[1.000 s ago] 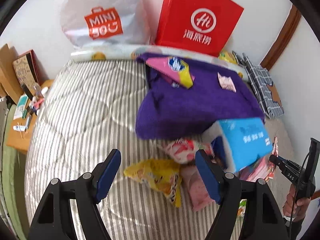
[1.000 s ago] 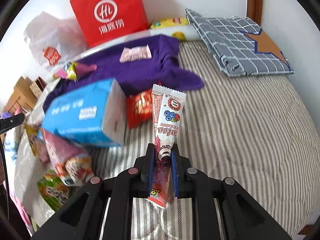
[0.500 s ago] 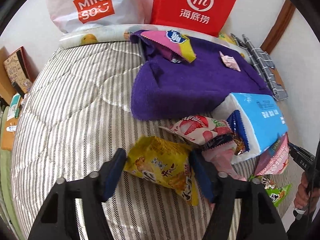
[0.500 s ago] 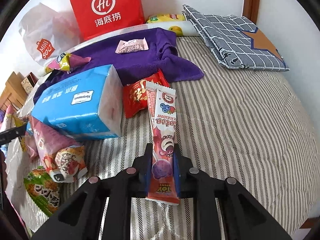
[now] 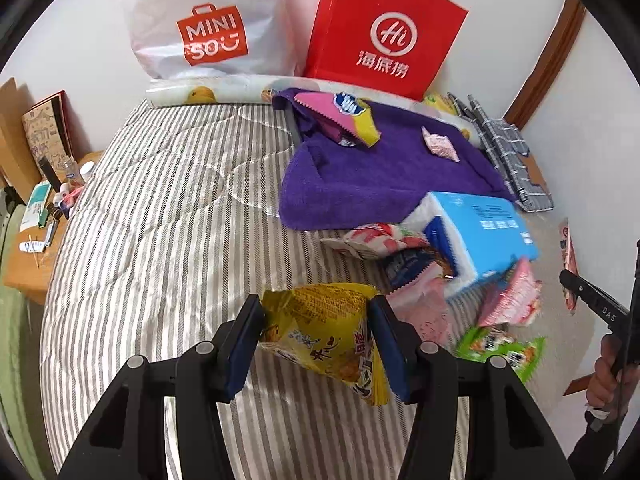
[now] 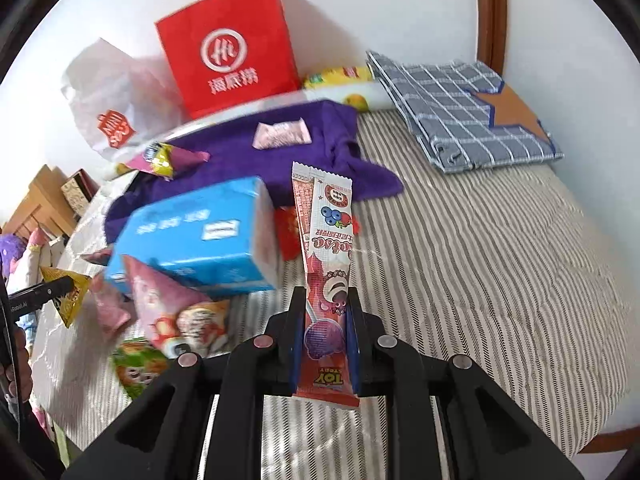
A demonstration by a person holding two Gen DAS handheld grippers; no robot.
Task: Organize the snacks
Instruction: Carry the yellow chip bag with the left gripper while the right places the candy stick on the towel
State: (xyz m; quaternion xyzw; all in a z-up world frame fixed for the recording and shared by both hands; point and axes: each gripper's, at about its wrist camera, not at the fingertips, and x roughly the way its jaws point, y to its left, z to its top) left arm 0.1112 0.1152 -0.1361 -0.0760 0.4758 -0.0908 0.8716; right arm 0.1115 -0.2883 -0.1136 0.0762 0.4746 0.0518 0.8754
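My left gripper (image 5: 316,320) is shut on a yellow snack bag (image 5: 324,336) and holds it above the striped bed (image 5: 160,220). My right gripper (image 6: 324,316) is shut on a long pink candy stick packet (image 6: 326,248), held upright off the bed. Several snack packs lie in a pile by a blue tissue pack (image 5: 480,232), which also shows in the right wrist view (image 6: 196,240). A pink-yellow bag (image 5: 340,118) and a small pink packet (image 5: 440,146) lie on a purple towel (image 5: 380,176).
A red paper bag (image 5: 384,36) and a white Miniso bag (image 5: 208,32) stand against the wall at the head of the bed. A folded checked blue cloth (image 6: 460,108) lies at the far right. A cluttered wooden bedside table (image 5: 36,232) stands at the left.
My left gripper dropped onto the yellow snack bag, shut on it and lifted it. My right gripper kept hold of the candy stick packet and rose slightly.
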